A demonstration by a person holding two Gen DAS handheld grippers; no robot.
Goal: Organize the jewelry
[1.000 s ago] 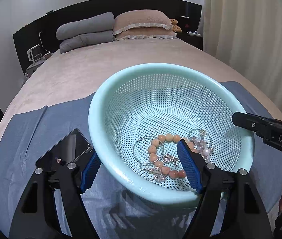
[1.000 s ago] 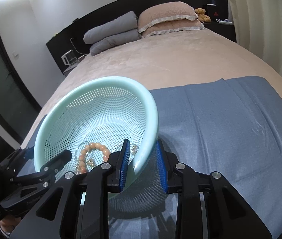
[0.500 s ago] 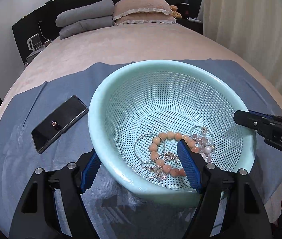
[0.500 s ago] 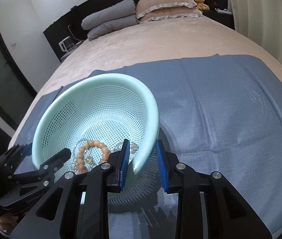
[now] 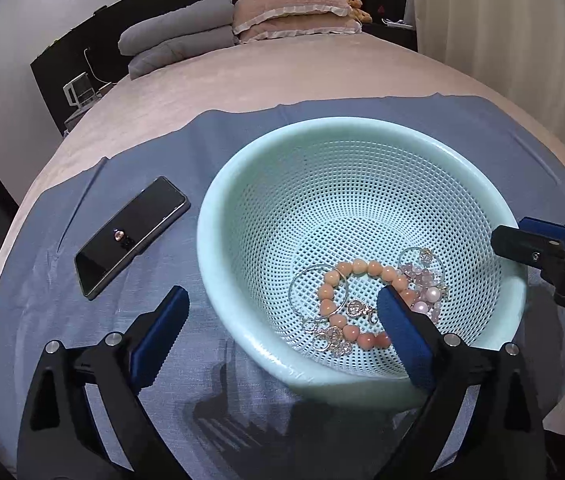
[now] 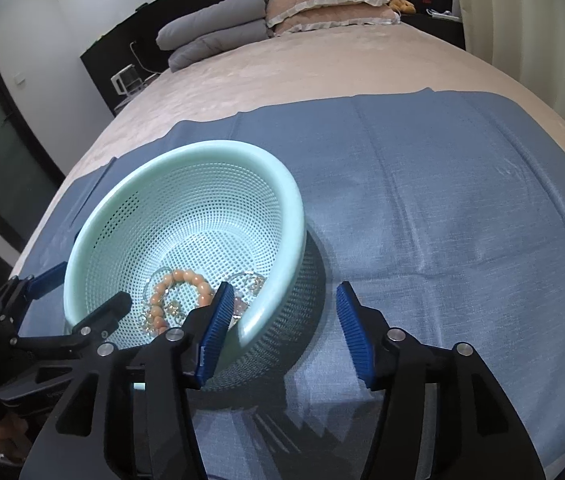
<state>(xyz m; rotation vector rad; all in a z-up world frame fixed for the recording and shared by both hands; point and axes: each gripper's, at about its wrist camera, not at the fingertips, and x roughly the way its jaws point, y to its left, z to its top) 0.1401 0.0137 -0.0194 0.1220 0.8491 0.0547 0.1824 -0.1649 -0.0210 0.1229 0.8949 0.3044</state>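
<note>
The jewelry lay heaped at the bottom of a pale green perforated basket on the blue cloth spread over the bed.

In the left wrist view, the heap held a peach bead bracelet, thin silver hoops and a cluster of pale pink pearl beads. The left gripper stood wide open, one finger outside the basket over the cloth and the other inside, above the beads, with the near rim between them. The right gripper entered from the right at the basket's rim; the letters "DA" could be read on its body, the rest cut off. A dark phone lay flat on the cloth just left of the basket, near the cloth's left edge.

In the right wrist view, the right gripper was spread wide, its left finger inside the basket and its right finger outside over the cloth, straddling the rim without touching it. The bead bracelet showed inside. The left gripper reached over the basket's left rim. To the right of the basket the cloth ran bare to its right edge, and beyond its far edge the beige bed stretched to grey pillows and pink pillows at the headboard.
</note>
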